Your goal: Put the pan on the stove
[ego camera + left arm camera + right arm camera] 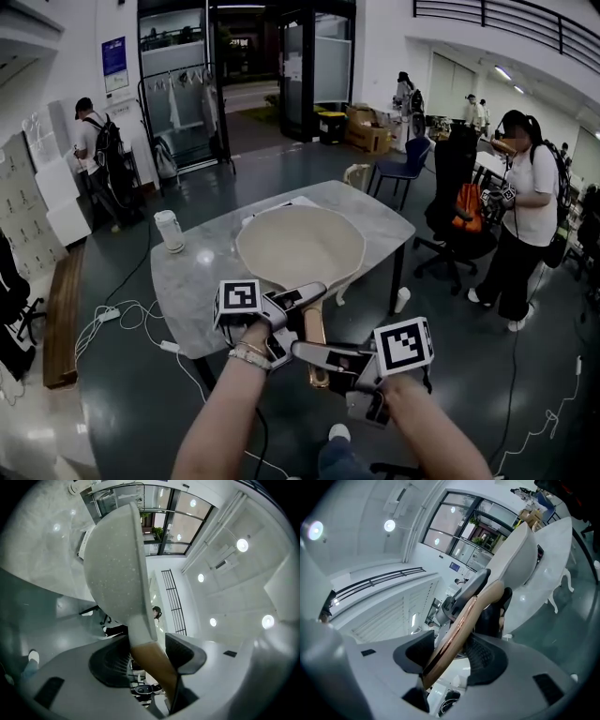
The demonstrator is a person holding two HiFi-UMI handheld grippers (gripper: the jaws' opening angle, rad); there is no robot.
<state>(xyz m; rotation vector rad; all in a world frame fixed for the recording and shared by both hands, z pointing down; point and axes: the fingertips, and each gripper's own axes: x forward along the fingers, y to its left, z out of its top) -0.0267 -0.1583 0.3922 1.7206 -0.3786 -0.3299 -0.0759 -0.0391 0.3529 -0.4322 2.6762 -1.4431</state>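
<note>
A cream pan [300, 246] with a brown wooden handle [315, 339] is over the grey marble table [192, 291]; whether it rests on it I cannot tell. A white flat slab [274, 208] shows past its far rim. My left gripper [302, 309] is shut on the handle close to the pan. My right gripper [317, 354] is shut on the handle's near end. In the left gripper view the handle [152, 660] passes between the pads of the left gripper [150, 651], with the pan [117, 564] ahead. In the right gripper view the handle [457, 632] crosses the right gripper [450, 656].
A white cup [170, 231] stands at the table's left side. Another cup [401, 299] sits on the floor by the right table leg. Cables [122, 319] trail on the floor at left. A person [525, 216] and an office chair [459, 225] are to the right.
</note>
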